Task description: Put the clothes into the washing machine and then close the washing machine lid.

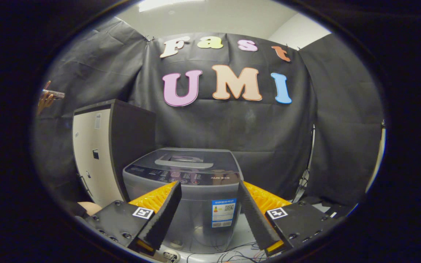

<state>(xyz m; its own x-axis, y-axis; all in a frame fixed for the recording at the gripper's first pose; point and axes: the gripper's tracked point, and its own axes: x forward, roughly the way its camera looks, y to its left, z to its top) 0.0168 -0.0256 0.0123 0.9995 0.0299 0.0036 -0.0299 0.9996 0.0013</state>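
Booth: washing machine (pixel 192 190) beyond spread gripper (pixel 209 190).

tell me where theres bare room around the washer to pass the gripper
The gripper is open, nothing between its fingers. Free: above the washing machine's closed lid, and right of the washing machine toward the black cloth. Crowded: left by the cabinet, and cables on the floor below.

A tall cabinet (pixel 102 146) stands against the black cloth wall (pixel 269 128), with a pale front and a dark side panel. Its pale face carries a few small stickers and a small dark fitting. Thin cables (pixel 232 255) trail loosely across the light floor (pixel 245 226). Above the cloth wall, a plain white ceiling (pixel 210 18) shows, with a bright light strip (pixel 159 4) at its top.
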